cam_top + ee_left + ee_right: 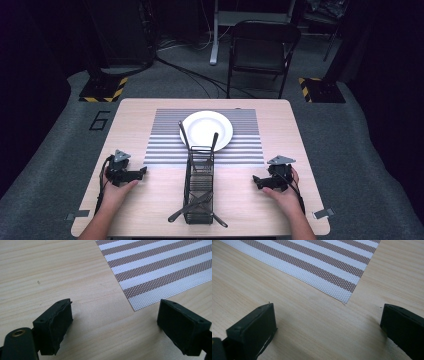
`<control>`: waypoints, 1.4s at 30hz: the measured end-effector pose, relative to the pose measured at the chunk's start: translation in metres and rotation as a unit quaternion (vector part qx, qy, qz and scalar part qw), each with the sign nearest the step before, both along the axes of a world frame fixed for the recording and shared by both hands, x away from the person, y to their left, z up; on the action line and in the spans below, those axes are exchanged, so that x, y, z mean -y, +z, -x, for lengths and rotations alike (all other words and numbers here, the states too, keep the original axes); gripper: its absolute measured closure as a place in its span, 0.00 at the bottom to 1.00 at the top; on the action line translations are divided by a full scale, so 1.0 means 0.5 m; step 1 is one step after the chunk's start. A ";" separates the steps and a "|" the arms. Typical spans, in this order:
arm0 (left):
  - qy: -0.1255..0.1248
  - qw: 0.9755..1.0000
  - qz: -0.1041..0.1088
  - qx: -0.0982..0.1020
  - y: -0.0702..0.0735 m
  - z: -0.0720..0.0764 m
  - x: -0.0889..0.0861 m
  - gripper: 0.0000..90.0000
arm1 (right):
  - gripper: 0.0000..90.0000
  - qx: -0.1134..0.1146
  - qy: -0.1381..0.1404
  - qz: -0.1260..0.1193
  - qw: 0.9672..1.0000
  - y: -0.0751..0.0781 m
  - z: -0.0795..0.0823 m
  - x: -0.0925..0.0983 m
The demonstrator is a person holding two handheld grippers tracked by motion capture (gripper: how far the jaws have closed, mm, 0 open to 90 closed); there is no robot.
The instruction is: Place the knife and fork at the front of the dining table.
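A light wooden table (140, 112) bears a striped placemat (165, 145) and wire caddy (200, 187).

placemat: grey-and-white striped woven placemat (160, 270) cut off by top and right edges in left gripper view | caddy: black wire cutlery caddy (199, 187) hides lower parts of dark utensils (184, 134), kinds too small to tell | forearms: cut off at bottom edge

The right gripper (328, 327) is holding its two black jaws wide apart at the lower corners, nothing lying between them, over the wooden table (312, 325); a striped placemat's (317, 262) corner is reaching in from the top.
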State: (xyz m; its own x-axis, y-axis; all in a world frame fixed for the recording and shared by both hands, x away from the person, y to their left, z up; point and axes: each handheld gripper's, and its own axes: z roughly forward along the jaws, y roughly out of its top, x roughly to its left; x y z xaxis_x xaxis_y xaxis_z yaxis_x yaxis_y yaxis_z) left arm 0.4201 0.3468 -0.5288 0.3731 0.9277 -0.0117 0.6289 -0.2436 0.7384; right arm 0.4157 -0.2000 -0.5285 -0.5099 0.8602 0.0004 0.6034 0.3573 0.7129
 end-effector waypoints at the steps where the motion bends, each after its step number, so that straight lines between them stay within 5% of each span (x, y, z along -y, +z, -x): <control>1: 0.000 1.000 0.000 0.000 0.000 0.000 0.000 0.14 | 0.00 0.000 0.000 0.000 1.000 0.000 0.000 0.000; 28: -0.008 1.000 0.001 0.006 -0.002 0.005 0.000 0.14 | 0.00 -0.001 -0.018 -0.005 1.000 0.000 0.002 -0.005; 34: -0.009 1.000 0.001 0.006 -0.002 0.005 0.000 0.14 | 0.17 0.005 -0.013 -0.007 1.000 0.007 0.013 -0.010; 42: -0.009 1.000 0.001 0.006 -0.002 0.005 -0.001 0.14 | 0.25 -0.007 0.021 -0.005 1.000 0.015 0.019 -0.032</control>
